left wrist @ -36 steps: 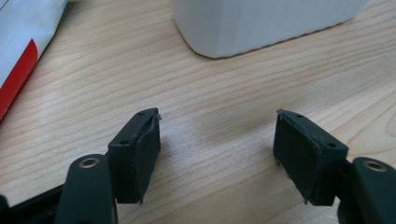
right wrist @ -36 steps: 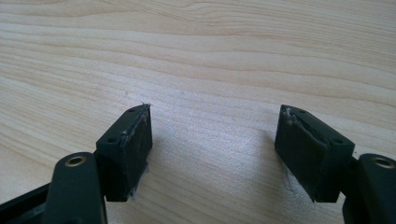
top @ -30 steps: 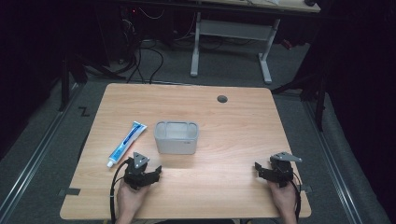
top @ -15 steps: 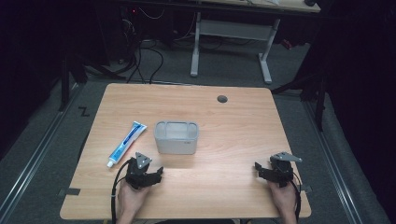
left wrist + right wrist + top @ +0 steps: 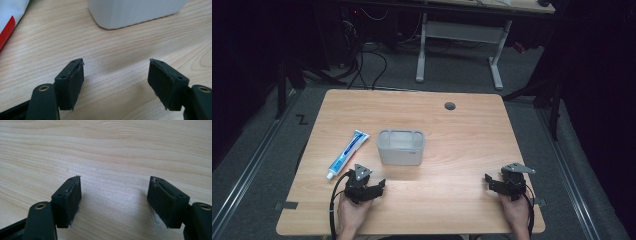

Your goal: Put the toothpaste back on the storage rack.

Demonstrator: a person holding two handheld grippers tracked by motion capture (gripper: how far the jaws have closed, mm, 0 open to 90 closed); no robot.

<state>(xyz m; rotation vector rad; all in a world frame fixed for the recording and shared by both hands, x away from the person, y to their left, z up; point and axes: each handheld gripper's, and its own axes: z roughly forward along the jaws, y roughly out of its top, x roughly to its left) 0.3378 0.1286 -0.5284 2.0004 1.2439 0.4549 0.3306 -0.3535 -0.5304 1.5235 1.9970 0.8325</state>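
1. My left claw (image 5: 371, 188) rests near the desk (image 5: 462, 150) front edge, jaws just closing slightly, wide apart, nothing between them; right claw (image 5: 499, 182) open, empty.
2. Toothpaste tube (image 5: 346, 154) lies toward the left edge, beside the bin (image 5: 400, 147).
3. Risk: a flat, slick tube could slip from my pads, or I knock the bin reaching.

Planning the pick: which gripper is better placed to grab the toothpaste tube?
Left. The left gripper sits at the near-left of the table, close to the toothpaste tube, jaws open and empty. The right gripper rests far off at the near-right, past the container.
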